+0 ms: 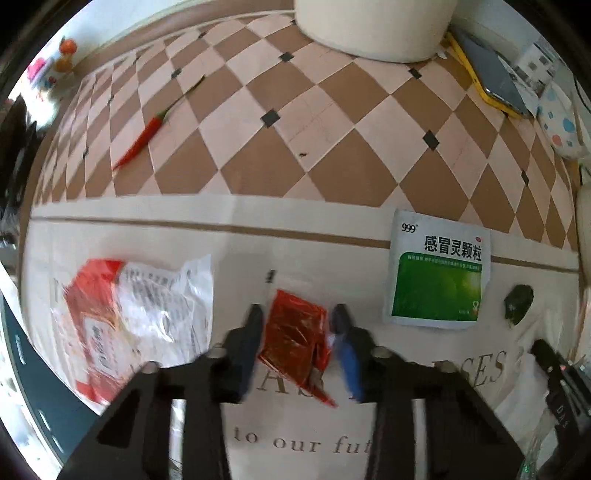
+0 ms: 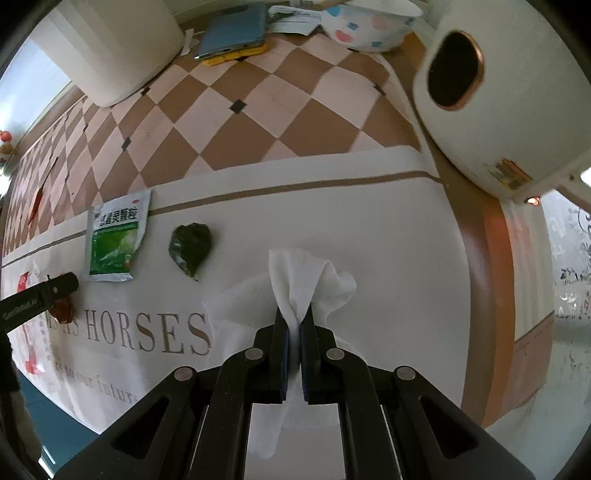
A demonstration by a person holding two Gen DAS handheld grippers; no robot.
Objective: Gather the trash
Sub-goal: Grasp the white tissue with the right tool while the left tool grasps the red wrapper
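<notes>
My left gripper [image 1: 297, 314] is open, its jaws on either side of a small red foil sachet [image 1: 295, 332] lying on the white cloth. A crumpled red and white wrapper [image 1: 129, 314] lies to its left. A green and white medicine packet [image 1: 437, 273] and a dark green crumpled wrapper [image 1: 519, 300] lie to its right. A red chili [image 1: 144, 136] lies on the checkered part. My right gripper [image 2: 293, 314] is shut on a white tissue [image 2: 310, 282], held just above the cloth. The packet [image 2: 116, 240] and green wrapper [image 2: 190, 247] also show in the right wrist view.
A white cylindrical bin [image 2: 491, 96] with an oval opening lies at the right. Another white container [image 1: 373, 26] stands at the back. A phone in a yellow case [image 1: 487, 74] and a dotted bowl [image 2: 369, 26] sit at the back. The table edge [image 2: 495, 295] curves at the right.
</notes>
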